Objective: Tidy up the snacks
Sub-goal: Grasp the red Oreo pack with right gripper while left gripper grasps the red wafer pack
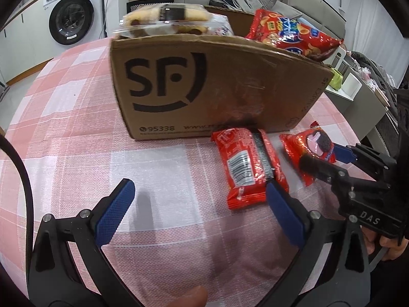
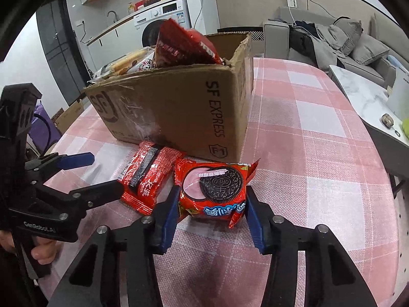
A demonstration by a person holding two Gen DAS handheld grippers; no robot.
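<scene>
Cardboard box [image 2: 179, 112] of snacks on checked table [image 2: 319, 153]. Right gripper [image 2: 211, 215]: jaws clamped on Oreo packet [image 2: 214, 192]. Left gripper [image 1: 199, 212]: jaws apart, one finger beside red wafer packet [image 1: 248, 163].

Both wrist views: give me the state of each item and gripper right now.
Cardboard box: open-topped, upright, snacks poking out.
Oreo packet: sealed, between the right gripper fingers.
Red barcode packet: sealed, flat on the table.
Left gripper: open, holding nothing.
Washing machine: door shut.
</scene>
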